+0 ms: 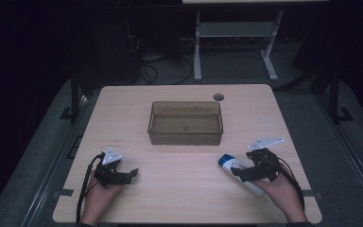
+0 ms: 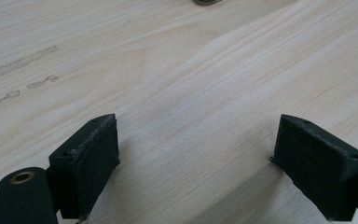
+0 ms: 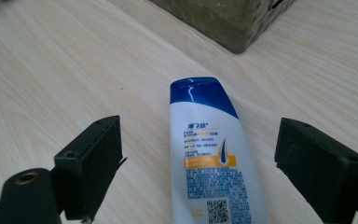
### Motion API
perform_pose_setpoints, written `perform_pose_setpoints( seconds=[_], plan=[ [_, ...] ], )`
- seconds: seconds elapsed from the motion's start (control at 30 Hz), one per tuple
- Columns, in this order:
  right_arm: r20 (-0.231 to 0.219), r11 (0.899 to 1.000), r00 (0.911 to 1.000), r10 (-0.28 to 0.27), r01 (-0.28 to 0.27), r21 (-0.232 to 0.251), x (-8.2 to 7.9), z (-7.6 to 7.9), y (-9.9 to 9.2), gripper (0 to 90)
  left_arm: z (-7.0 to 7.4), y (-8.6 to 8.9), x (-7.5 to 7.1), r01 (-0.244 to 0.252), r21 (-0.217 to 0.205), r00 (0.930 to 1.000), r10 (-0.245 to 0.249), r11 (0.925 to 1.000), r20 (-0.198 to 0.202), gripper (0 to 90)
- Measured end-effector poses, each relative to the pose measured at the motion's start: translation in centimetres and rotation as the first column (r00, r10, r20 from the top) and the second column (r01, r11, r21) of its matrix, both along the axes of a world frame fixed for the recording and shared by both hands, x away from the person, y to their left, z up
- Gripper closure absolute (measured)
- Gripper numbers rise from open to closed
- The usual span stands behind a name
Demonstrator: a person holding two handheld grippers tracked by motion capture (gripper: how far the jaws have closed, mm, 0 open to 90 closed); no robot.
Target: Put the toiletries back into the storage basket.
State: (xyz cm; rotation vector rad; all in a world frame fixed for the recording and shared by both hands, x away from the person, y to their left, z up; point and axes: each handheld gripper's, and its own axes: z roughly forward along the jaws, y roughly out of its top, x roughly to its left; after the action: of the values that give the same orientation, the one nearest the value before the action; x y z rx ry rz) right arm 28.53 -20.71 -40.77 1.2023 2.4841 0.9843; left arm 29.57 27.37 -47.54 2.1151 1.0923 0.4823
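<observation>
Lying flat on the pale wood counter (image 1: 179, 189), the white shampoo bottle (image 3: 212, 158) with its blue cap end (image 3: 198, 91) is cut off at the bottom edge of the right gripper view, so its far end goes unseen there; in the high view the person's right hand (image 1: 281, 191) and the tool cover much of it. Its label carries small blue characters, a yellow band with a dark blue drop-like emblem, a block of fine print and a QR code (image 3: 216, 210), none of it clear enough to read. The right hand-held gripper (image 3: 198, 163) has its jaws spread wide on either side of the bottle, pads clear of it. The left hand-held gripper (image 2: 196, 158) is likewise spread, with bare wood between its pads, near the counter's left front. A translucent brownish rectangular bin (image 1: 185, 124) sits toward the middle of the counter, well apart from the bottle, and looks empty, though its tinted walls make this hard to judge. A small round grommet (image 1: 218, 97) lies behind it. The room beyond is dark.
</observation>
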Motion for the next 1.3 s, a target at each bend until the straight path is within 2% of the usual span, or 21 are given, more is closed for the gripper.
perform_pose_setpoints(
  seconds=[0.23,0.37,0.63,0.8,0.9,1.23,1.3],
  plan=[
    [-0.069,0.997,0.9974,0.024,-0.029,-0.069,1.3,-0.6,1.0,13.8,0.0,0.0,0.0,0.0,0.0,1.0,0.0,1.0,0.0,12.5],
    [-0.099,0.992,0.9944,0.037,-0.048,-0.117,2.4,-1.2,1.4,13.8,0.0,0.0,0.0,0.0,0.0,1.0,0.0,1.0,0.0,12.5],
    [-0.156,0.983,0.9861,0.057,-0.083,-0.161,3.5,-1.8,1.9,13.8,0.0,0.0,0.0,0.0,0.0,1.0,0.0,1.0,0.0,12.5],
    [-0.192,0.974,0.9788,0.07,-0.109,-0.199,4.3,-2.1,2.5,13.9,0.0,0.0,0.0,0.0,-0.001,1.0,0.0,1.0,0.0,12.5],
    [-0.215,0.972,0.9737,0.075,-0.12,-0.204,4.7,-2.4,2.8,14.0,0.0,0.0,0.0,0.0,-0.001,1.0,0.0,1.0,0.0,12.5],
    [-0.257,0.961,0.9641,0.066,-0.131,-0.244,5.4,-3.7,3.3,15.2,0.0,0.0,0.0,0.0,-0.001,1.0,0.0,1.0,0.0,12.5],
    [-0.254,0.954,0.9648,0.07,-0.139,-0.267,5.4,-3.8,3.3,16.4,0.0,0.0,0.0,0.0,0.0,1.0,0.0,1.0,0.0,12.5]
  ],
)
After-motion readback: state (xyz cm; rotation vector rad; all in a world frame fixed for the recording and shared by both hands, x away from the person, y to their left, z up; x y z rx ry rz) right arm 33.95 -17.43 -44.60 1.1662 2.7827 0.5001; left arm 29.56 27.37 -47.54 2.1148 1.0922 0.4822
